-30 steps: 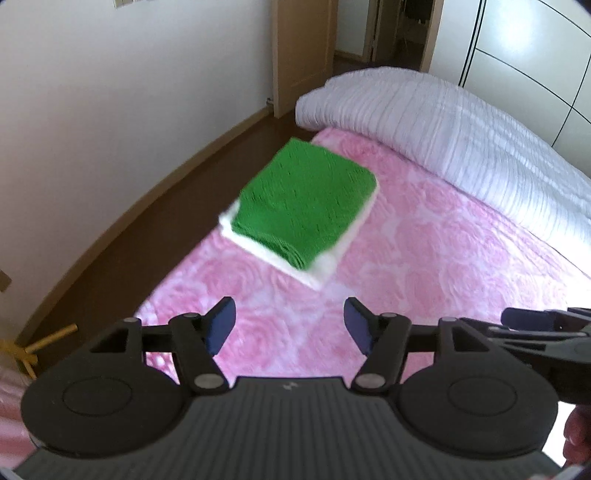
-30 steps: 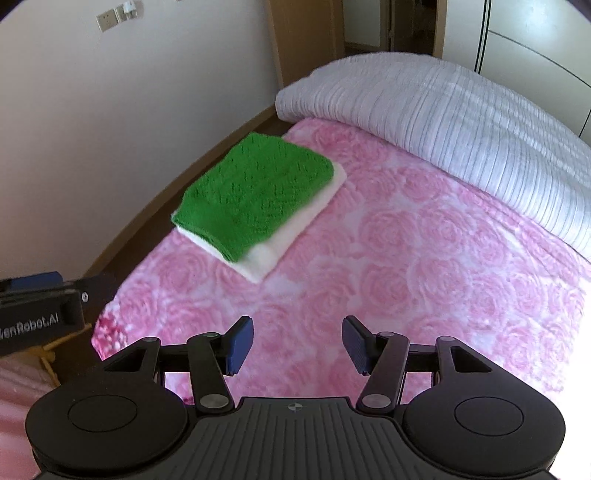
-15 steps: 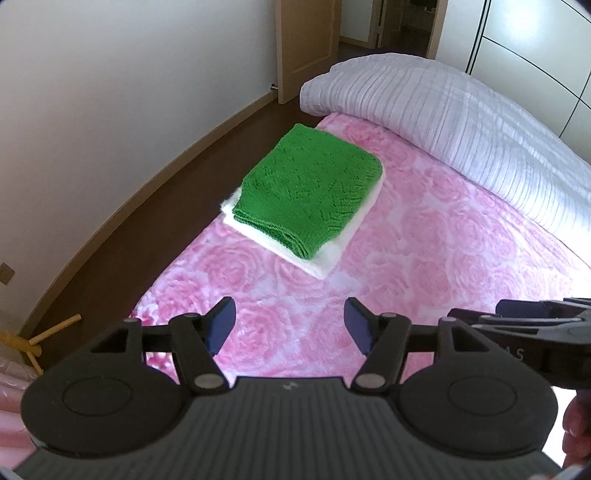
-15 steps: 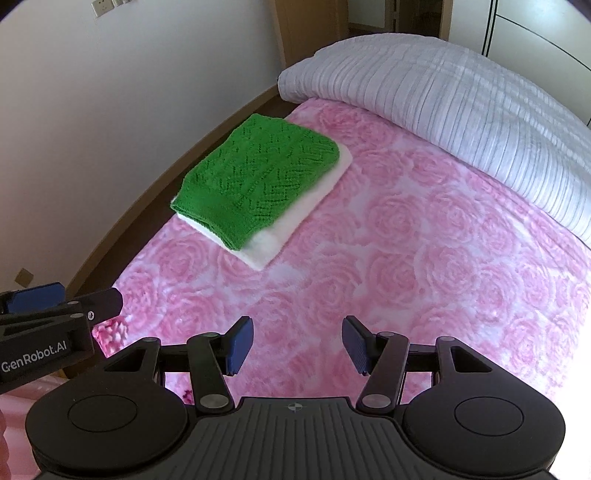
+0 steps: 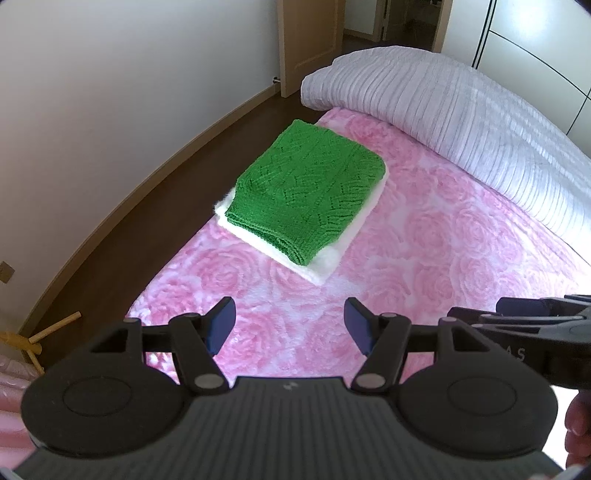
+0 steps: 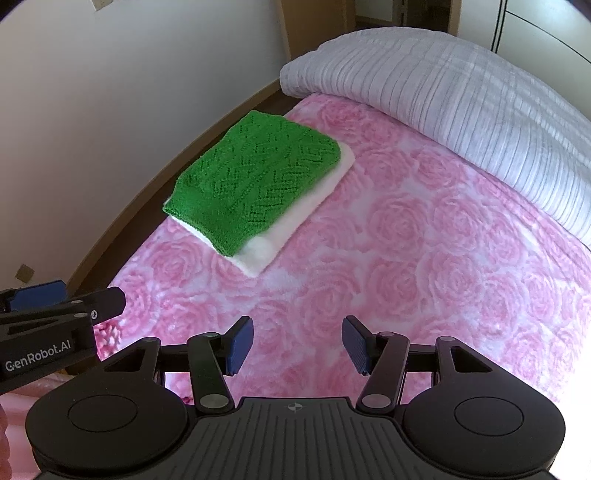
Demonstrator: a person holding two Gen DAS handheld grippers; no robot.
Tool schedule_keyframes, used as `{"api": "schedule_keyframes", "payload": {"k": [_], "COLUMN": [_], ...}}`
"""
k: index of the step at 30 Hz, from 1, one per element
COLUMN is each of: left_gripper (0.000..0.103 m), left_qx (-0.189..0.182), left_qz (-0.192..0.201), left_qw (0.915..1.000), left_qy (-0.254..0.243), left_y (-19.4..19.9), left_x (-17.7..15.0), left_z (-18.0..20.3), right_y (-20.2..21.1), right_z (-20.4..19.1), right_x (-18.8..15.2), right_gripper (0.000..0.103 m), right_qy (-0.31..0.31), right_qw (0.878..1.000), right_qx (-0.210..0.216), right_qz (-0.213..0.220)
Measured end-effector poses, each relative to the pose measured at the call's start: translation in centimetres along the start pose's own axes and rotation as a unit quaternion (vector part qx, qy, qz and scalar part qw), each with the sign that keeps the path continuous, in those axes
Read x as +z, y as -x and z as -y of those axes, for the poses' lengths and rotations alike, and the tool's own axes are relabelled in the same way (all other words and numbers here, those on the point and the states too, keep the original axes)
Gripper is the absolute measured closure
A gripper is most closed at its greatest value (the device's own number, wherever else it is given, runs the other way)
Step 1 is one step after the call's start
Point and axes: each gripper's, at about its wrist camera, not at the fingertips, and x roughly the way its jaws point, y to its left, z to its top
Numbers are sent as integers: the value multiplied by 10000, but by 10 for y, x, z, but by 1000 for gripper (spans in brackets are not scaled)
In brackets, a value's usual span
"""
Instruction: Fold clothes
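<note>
Folded clothes make up a small stack on the pink rose-patterned bedspread [image 5: 424, 258]: a green openwork knit garment [image 5: 314, 192] lies squared on top of a white fluffy folded piece [image 5: 325, 264], near the bed's edge by the wall. Both look finished, and no unfolded garment shows in either view, so the folding seems done or between items; what remains cannot be judged from here.

The left gripper [image 5: 290, 325] stands wide open over bare bedspread with nothing between its jaws, and the right gripper [image 6: 297, 345] is likewise spread wide and empty. Neither touches the stack.

The left wrist view alone shows a yellow wooden frame [image 5: 26, 341] on the floor and a doorway. The right wrist view alone shows a wall switch plate [image 6: 101, 3] and more of the white ribbed quilt [image 6: 443, 96].
</note>
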Motion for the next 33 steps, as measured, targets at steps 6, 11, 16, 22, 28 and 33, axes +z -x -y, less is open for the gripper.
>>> {"api": "schedule_keyframes", "payload": {"k": [6, 11, 16, 22, 28, 33], "left_gripper": [41, 41, 41, 41, 41, 41], "left_qx": [108, 157, 169, 166, 173, 218], "left_qz": [-132, -202, -271, -369, -404, -402], "left_qw": [9998, 9995, 9993, 9990, 9988, 9987], "left_qy": [90, 169, 194, 202, 224, 224], "left_y": [-13, -23, -33, -44, -52, -56], "left_x": [3, 9, 14, 18, 22, 25], "left_z": [0, 0, 1, 4, 4, 5], "right_y": [-13, -25, -35, -49, -59, -63], "right_z": [2, 3, 5, 8, 10, 11], "right_x": [9, 17, 25, 31, 35, 39], "right_gripper": [46, 46, 46, 46, 46, 46], "right_qy": [109, 178, 212, 195, 172, 165], "right_qw": [9998, 9996, 9993, 9989, 9986, 9986], "right_qx": [99, 153, 175, 191, 183, 188], "right_qz": [-95, -184, -237, -374, -465, -466]}}
